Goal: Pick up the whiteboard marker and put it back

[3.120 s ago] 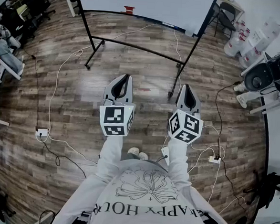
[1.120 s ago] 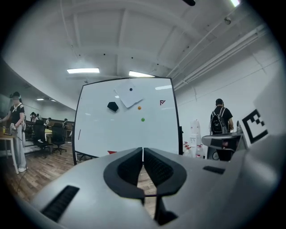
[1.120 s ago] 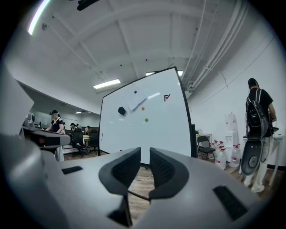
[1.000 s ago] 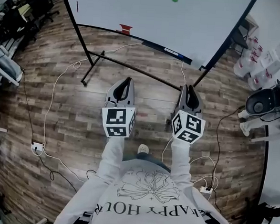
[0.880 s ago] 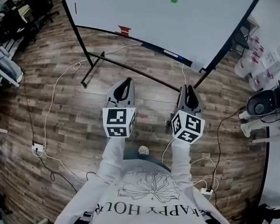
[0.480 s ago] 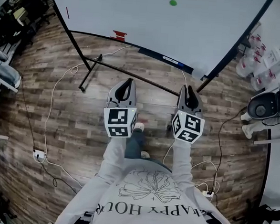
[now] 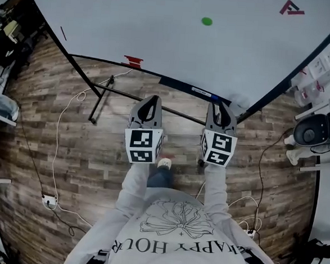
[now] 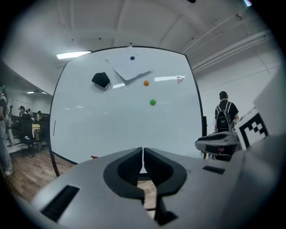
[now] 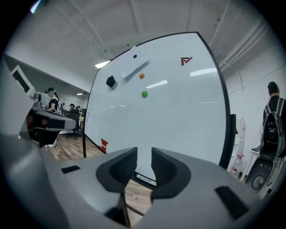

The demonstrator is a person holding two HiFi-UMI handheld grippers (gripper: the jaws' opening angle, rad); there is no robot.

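Whiteboard marker (image 7: 201, 92), white with a blue end, lying on the bottom ledge of the whiteboard (image 7: 160, 38), toward its right corner. Right gripper (image 7: 221, 105) near it, level, jaws opening to a narrow gap with nothing between them. Left gripper (image 7: 150, 99) alongside, jaws together, empty. Red object (image 7: 133, 61) on the ledge, farther left.
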